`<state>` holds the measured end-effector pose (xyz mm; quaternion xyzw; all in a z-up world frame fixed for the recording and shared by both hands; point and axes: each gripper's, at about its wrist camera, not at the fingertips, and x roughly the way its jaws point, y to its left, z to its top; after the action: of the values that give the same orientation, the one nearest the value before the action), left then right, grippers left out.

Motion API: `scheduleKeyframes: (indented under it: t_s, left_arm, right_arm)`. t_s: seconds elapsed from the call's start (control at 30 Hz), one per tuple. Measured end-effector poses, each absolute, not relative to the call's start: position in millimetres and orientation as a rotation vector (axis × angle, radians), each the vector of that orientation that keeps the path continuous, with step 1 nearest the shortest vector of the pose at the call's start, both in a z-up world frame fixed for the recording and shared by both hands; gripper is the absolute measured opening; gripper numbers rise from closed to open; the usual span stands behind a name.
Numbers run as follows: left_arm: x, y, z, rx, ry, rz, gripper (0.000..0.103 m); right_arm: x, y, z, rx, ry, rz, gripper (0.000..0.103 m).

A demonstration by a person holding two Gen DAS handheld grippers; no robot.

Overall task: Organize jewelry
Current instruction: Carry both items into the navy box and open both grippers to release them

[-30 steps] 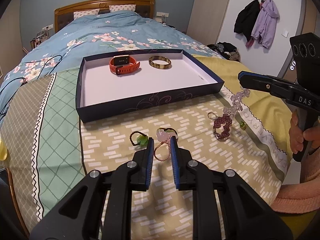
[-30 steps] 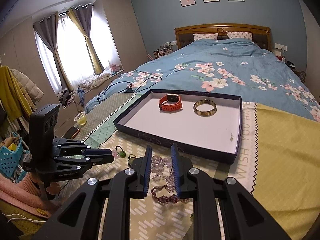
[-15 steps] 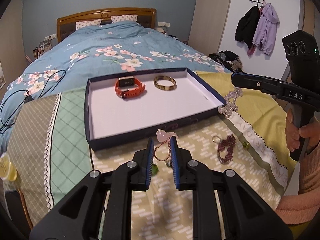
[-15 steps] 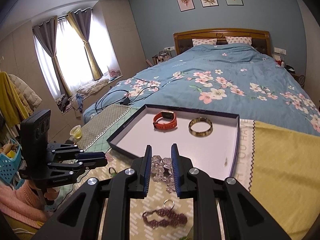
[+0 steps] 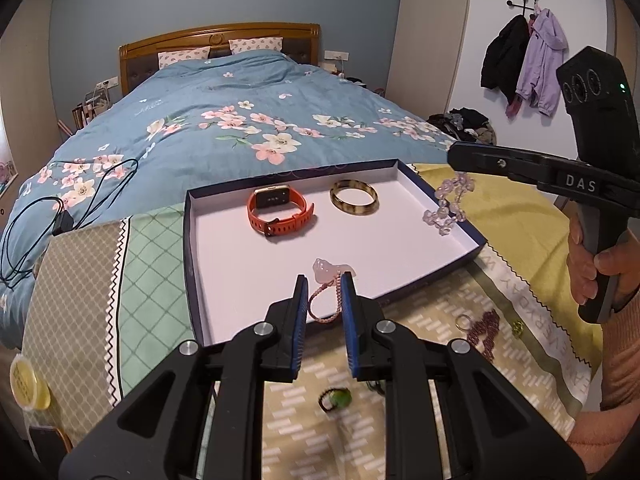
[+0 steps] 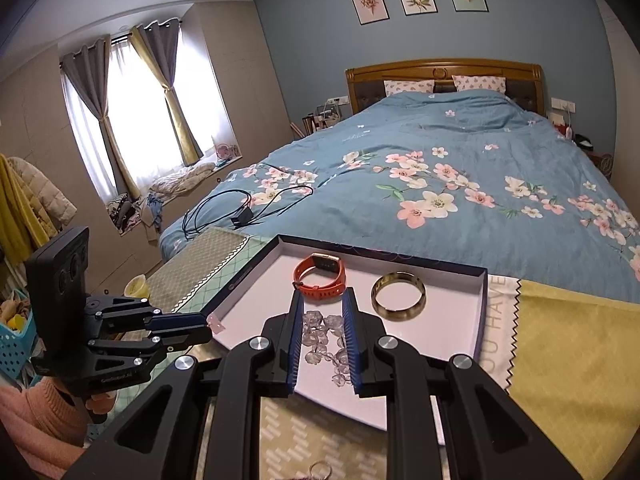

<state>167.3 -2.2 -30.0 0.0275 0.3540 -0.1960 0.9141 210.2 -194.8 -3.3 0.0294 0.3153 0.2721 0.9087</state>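
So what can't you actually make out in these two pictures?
- Left wrist view: the dark beaded piece and the small green charm on the cloth are too small to identify.
- Left wrist view: the green-stone ring sits partly behind the left gripper.
- Right wrist view: the clear bead bracelet is partly hidden by the right gripper.
- Right wrist view: a key ring is cut off by the bottom edge.

I note my left gripper [image 5: 324, 280] and right gripper [image 6: 322, 300] nearly closed, each angled downward, each gripping something.
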Motion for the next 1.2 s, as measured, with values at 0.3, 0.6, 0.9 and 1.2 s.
scheduleKeyframes:
  t_s: [0.3,0.6,0.9,1.2]
  left_arm:
    - [195,-3,-32,0.066,0.743,-0.379,0.017]
    - [218,-3,-37,0.062,0.763,-0.355,0.017]
    - [237,-5,-45,0.068,0.784,-0.347,0.017]
    - [252,-11,-56,0.081,0.821,-0.342,0.017]
  right_arm:
    - [242,-191,-17,0.089,0.686,0.542,0.018]
    - [260,-185,-27,0.103,0.718,0.544,0.018]
    - [275,-182,-35,0.131,0.738,0.545,0.018]
    - [289,-179,-49,0.14,0.773,0.543,0.018]
